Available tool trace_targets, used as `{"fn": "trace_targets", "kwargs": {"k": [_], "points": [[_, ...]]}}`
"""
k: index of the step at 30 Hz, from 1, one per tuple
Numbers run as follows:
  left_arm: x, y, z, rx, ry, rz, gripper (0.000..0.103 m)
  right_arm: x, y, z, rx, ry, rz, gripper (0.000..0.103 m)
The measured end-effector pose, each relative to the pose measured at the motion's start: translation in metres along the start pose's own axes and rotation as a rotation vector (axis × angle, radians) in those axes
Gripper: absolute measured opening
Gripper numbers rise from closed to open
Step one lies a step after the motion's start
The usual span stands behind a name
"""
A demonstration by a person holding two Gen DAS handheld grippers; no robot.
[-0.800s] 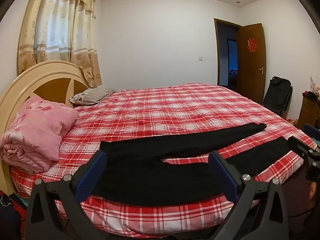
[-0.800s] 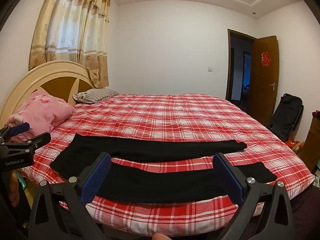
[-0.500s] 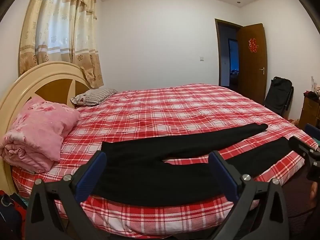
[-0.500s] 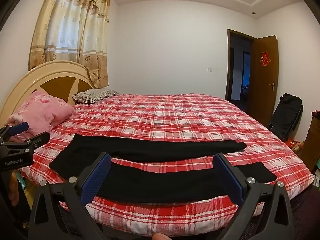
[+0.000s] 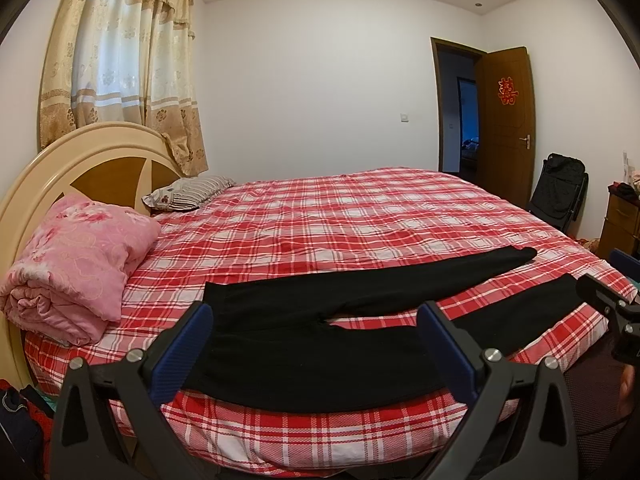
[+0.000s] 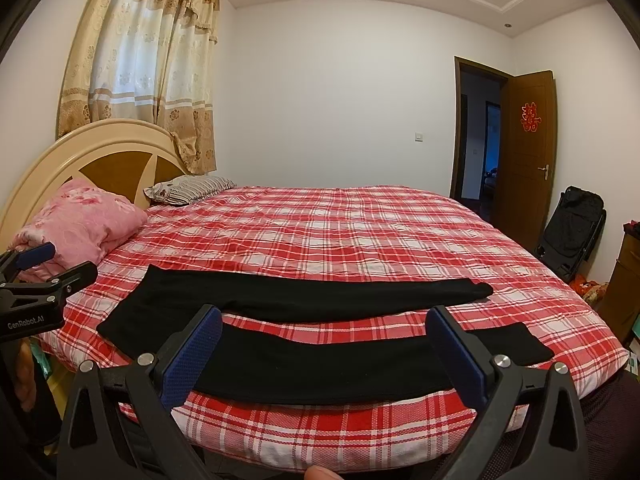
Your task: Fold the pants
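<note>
Black pants [image 5: 320,344] [image 6: 312,308] lie flat near the front edge of a bed with a red plaid cover [image 5: 340,220] [image 6: 340,232], waist to the left, both legs spread apart toward the right. My left gripper [image 5: 316,320] hovers open in front of the waist and crotch, holding nothing. My right gripper [image 6: 324,328] is open too, in front of the near leg, empty. Each gripper also shows at the edge of the other's view: the right gripper [image 5: 616,304] at the right edge, the left gripper [image 6: 36,272] at the left edge.
A folded pink quilt [image 5: 76,260] and a striped pillow [image 5: 188,196] sit at the headboard [image 5: 80,148] on the left. A black folded chair [image 5: 560,192], a wooden cabinet [image 5: 620,220] and an open door [image 5: 506,120] stand at the right.
Both views have drifted only slightly; the pants lie unchanged and both grippers stay open.
</note>
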State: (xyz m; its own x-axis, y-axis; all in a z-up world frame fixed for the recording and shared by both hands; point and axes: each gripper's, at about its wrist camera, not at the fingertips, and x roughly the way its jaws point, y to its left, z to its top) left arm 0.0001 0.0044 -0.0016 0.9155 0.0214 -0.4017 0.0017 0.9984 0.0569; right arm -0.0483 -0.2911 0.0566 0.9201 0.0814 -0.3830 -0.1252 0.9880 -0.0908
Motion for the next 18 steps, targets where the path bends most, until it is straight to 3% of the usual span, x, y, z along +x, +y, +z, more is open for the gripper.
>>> {"fn": "trace_targets", "kwargs": {"k": [18], "points": [[0.0010,0.0000,-0.0009,-0.001,0.001,0.002,0.103,0.0028,-0.0025,-0.0024,0.002,0.009,-0.002,0.102]]}}
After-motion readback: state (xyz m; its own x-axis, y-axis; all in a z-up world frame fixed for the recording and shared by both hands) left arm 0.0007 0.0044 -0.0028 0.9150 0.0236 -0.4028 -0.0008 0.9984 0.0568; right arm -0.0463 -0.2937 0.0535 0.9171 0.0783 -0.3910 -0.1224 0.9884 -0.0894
